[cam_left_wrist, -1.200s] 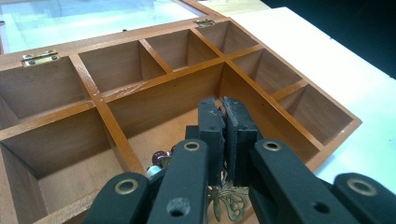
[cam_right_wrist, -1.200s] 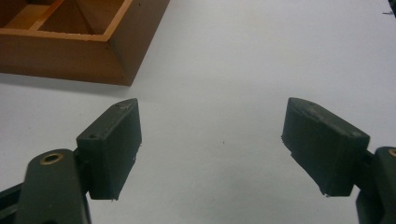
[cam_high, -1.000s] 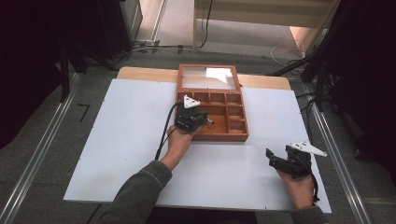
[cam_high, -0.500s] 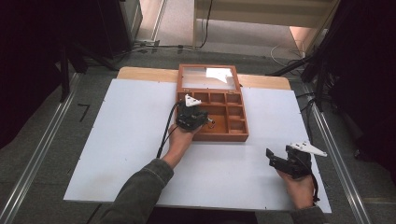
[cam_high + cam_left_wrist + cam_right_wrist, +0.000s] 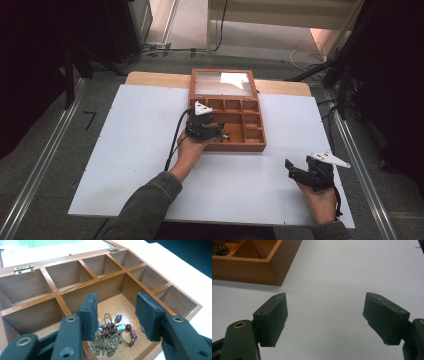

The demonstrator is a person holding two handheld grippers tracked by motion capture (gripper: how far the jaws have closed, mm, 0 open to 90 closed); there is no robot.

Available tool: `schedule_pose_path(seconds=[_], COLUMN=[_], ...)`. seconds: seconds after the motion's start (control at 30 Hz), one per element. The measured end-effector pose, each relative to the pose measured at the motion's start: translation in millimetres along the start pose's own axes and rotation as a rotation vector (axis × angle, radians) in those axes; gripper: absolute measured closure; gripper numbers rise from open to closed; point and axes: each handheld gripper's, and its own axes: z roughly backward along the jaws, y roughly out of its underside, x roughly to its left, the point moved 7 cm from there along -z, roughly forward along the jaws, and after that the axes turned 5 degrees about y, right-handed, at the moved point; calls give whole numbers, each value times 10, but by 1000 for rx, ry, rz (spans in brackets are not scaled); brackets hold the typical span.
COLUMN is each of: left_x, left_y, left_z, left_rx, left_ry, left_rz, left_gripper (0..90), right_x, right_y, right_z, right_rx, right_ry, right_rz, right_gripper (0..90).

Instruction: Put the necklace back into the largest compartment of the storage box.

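Both claws are open. My left claw [image 5: 116,316] hovers over jewelry [image 5: 111,336] in the wooden box [image 5: 252,146]. My right claw [image 5: 325,320] hangs above the white surface [image 5: 135,150].

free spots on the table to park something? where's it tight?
Bare white board left of the wooden box, and between the box and the right gripper. Crowded: the left gripper is over the box compartment holding the beaded jewelry.

We see the left gripper [image 5: 212,131] covering the box's [image 5: 252,146] near-left corner; inside the box, the trinkets [image 5: 226,136] are too small to identify.
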Motion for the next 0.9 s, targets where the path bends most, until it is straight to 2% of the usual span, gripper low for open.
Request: schedule_pose_path(seconds=[0.13,0.33,0.53,0.67,0.73,0.83,0.9], left_x=[26,133,199,253,280,317,336], left_y=[23,103,166,221,247,278,305], left_z=[97,277,478,585,630,703,746], left_rx=[-6,-7,-27,-22,-24,-42,-44], left_ry=[-1,-37,-35,-36,-45,-82,-83], left_rz=[11,17,25,36,35,22,23], left_gripper=[463,405,325,277,270,258,254], right_x=[1,0,9,11,15,20,21], right_y=[0,0,0,1,1,-1,0], right_z=[4,12,15,14,16,19,20], right_rx=[0,-1,-1,-2,0,-2,-1], right_ry=[-1,2,4,5,4,4,5], right_rz=[-3,-5,-4,-2,-2,-2,-2], right_gripper=[180,180,180,180,180,180,180])
